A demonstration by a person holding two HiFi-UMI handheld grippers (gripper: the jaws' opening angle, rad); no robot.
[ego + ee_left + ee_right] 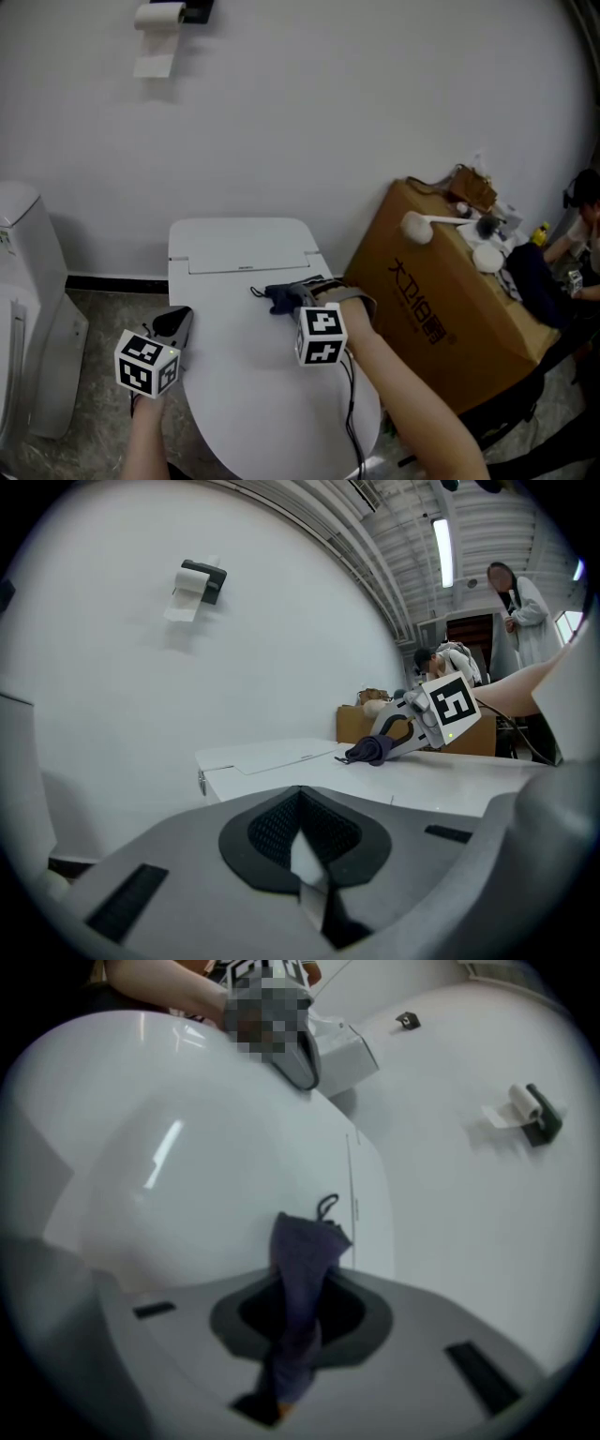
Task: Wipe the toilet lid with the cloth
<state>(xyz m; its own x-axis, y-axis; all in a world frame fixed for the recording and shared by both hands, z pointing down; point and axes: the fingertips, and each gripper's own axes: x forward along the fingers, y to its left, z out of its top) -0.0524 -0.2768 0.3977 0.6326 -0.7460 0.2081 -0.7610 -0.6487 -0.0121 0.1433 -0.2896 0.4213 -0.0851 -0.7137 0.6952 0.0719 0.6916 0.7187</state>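
Note:
The white toilet lid [248, 384] is down, and a flat white tank top [239, 242] lies behind it. My right gripper [289, 297] is shut on a dark blue cloth [277, 299] that rests on the lid's far right part. In the right gripper view the cloth [306, 1252] hangs bunched between the jaws, its tip on the lid [178, 1176]. My left gripper [176, 322] hovers at the lid's left edge, shut and holding nothing. The left gripper view shows its jaws [302, 803] aimed across the lid [459, 778] at the right gripper [382, 748] and cloth [367, 754].
A large cardboard box [441, 309] stands close on the toilet's right, with a white brush [417, 226] and clutter on top. A white unit [23, 309] stands at the left. A toilet roll holder [171, 13] hangs on the wall. A person [583, 234] sits at the far right.

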